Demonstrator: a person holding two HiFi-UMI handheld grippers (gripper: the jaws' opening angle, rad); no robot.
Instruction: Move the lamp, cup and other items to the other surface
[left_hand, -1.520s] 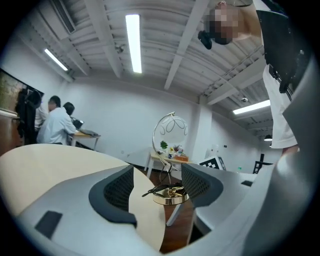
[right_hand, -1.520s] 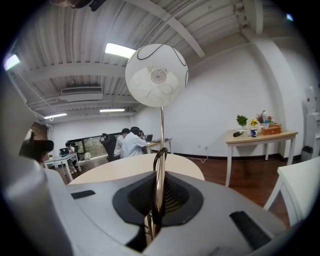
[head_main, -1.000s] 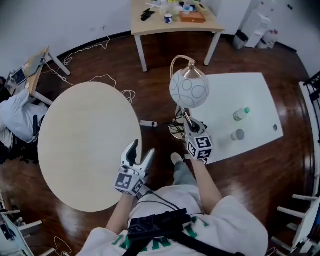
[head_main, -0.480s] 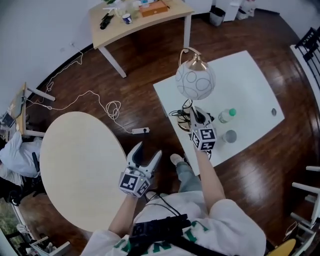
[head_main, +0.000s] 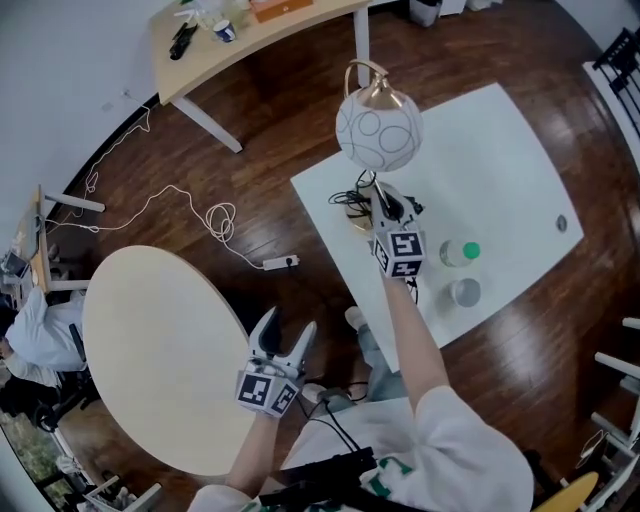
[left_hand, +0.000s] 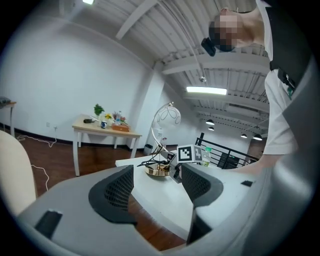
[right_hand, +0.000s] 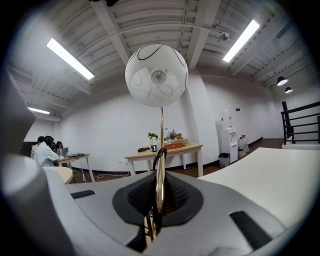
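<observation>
We stand on a dark, glossy wooden floor (head_main: 250, 150) and take the white table (head_main: 500, 150) as our landmark. To its left and nearer to us lies a round table (head_main: 150, 350) with a pale top. Beyond the white table, a light wooden desk (head_main: 260, 35) with small clutter on it stands against the white wall (left_hand: 75, 75). Between the white table and the round one, a white cable (head_main: 218, 212) loops across the floor to a power strip (head_main: 278, 263). Overhead we see a white beamed ceiling with long strip lights (right_hand: 70, 59). A black railing (right_hand: 300, 120) shows past the white table.
</observation>
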